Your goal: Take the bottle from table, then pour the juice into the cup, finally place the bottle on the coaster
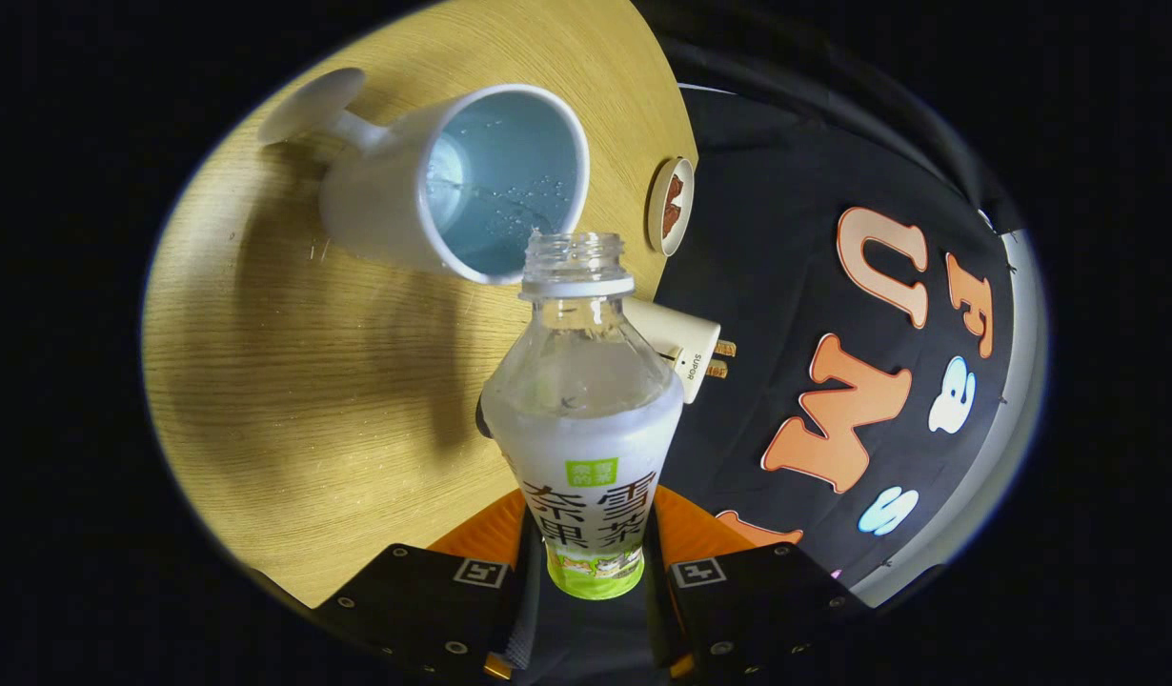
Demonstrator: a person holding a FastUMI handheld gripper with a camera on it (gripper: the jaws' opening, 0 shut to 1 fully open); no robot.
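Over the table [291, 381] edge: gripper [591, 562] clamped on bottle [584, 419], tipped at cup [453, 186], pouring; coaster [671, 206] placement left.

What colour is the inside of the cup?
Pale blue inside the white cup, seen in the gripper view; the fingers grip the bottle.

1. Bottle [583, 400]: clear glossy plastic, ribbed at the uncapped neck, with a smooth printed label wrap; the gripper [586, 581] clamps it from both sides.
2. Cup [453, 186]: smooth white ware with a soft sheen, droplets inside.
3. Table [291, 381]: light wood grain, matt.
4. Coaster [670, 207]: pale rim, looks wooden.
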